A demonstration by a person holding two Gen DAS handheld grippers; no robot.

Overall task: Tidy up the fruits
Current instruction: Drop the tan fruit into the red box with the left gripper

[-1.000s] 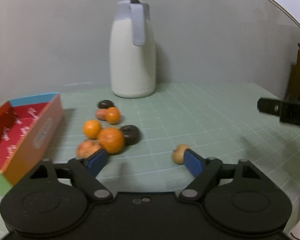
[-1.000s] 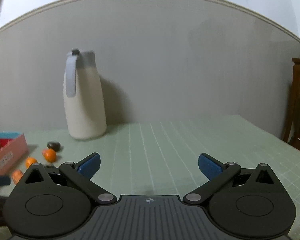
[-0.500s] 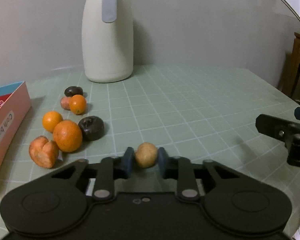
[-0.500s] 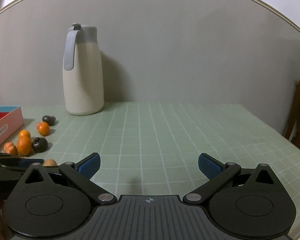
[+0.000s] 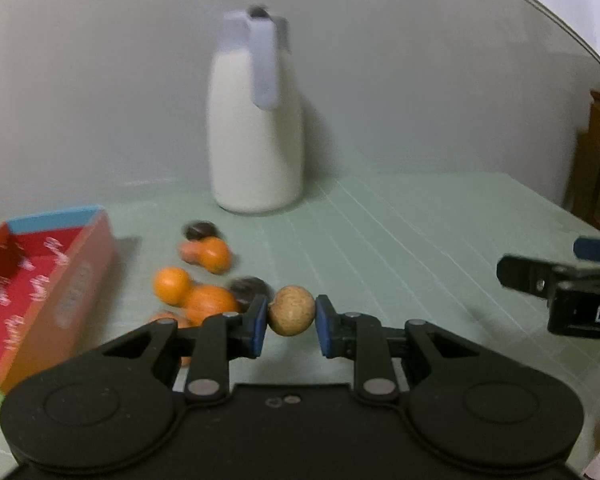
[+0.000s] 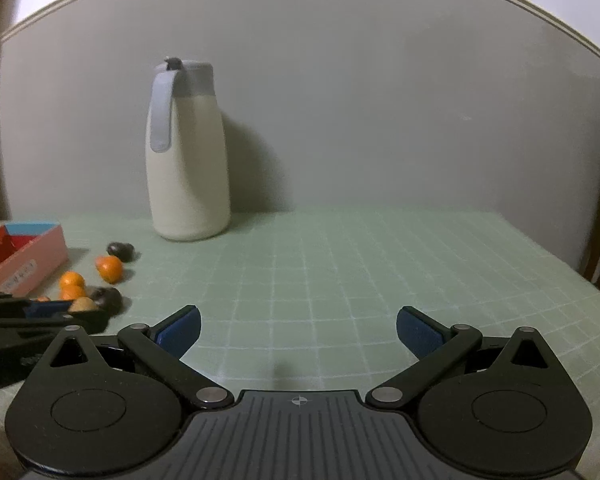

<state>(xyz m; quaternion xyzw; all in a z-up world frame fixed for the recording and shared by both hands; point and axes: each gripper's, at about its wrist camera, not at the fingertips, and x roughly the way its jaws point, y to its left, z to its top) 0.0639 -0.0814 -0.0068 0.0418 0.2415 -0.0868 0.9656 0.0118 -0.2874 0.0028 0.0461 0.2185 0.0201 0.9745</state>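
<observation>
Left gripper [image 5: 291,323] clamps tan fruit [image 5: 291,316]; box [image 5: 40,280] to its left empty, loose fruits [image 5: 204,300] remain; right gripper [image 6: 298,330] open.

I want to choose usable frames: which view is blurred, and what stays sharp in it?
Left wrist view: box, loose fruits and jug are motion-smeared; only the left gripper and its tan ball look sharp. Right wrist view: mostly sharp, dim light, fisheye-bent wall.

jug [image 5: 256,152] rear ctr | fruits [image 5: 204,276] in front-left | box [image 5: 40,284] far left, on mat [image 5: 400,240]
</observation>
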